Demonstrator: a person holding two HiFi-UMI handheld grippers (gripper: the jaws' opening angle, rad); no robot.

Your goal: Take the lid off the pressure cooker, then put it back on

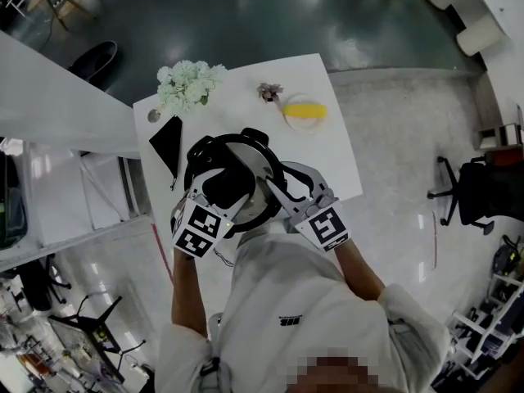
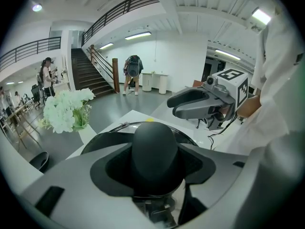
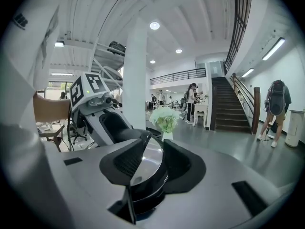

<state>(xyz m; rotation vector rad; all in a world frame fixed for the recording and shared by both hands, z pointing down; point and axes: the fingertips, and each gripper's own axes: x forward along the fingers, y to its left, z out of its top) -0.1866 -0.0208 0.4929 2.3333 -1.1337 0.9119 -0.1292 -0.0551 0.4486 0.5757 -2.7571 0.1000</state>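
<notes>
Steel pressure cooker [image 1: 252,159] stands at the table's [image 1: 327,142] near edge.

From your head camera, your left gripper [image 1: 225,185] and right gripper [image 1: 278,188] cover the near half of the pressure cooker [image 1: 250,160]. Its near rim cannot be seen.

In the left gripper view, the knob [image 2: 155,149] fills the gap between the jaws. It hides all but a sliver of the lid [image 2: 115,126], and the pot under it is out of sight.

In the right gripper view, the jaws hide the lower part of the shiny piece [image 3: 151,161] between them. You cannot tell which part of the cooker it is.

On the bench [image 1: 237,97], the small thing [image 1: 269,91] beside the yellow object [image 1: 304,111] is too small to tell.
</notes>
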